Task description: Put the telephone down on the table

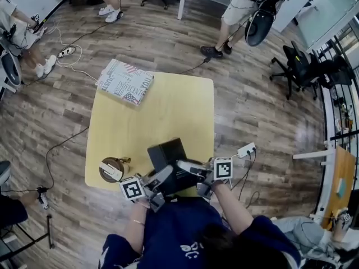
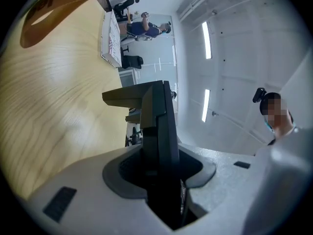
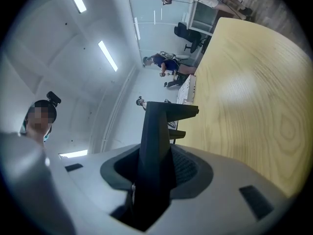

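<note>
A black telephone (image 1: 167,153) is held above the near edge of the yellow table (image 1: 168,105), just in front of the person. My left gripper (image 1: 157,186) grips its near left side and my right gripper (image 1: 201,178) its near right side, both shut on it. In the left gripper view the dark jaws (image 2: 146,94) stand close together, seen edge-on, with the table top (image 2: 49,92) to their left. In the right gripper view the jaws (image 3: 166,109) look the same, with the table (image 3: 244,97) to their right. The grip on the telephone does not show in either gripper view.
A round brown-and-white object (image 1: 112,169) sits at the table's near left corner. A patterned flat box (image 1: 125,81) lies on the far left corner. Cables and a power strip (image 1: 247,149) lie on the wood floor. People and office chairs (image 1: 297,66) stand beyond the table.
</note>
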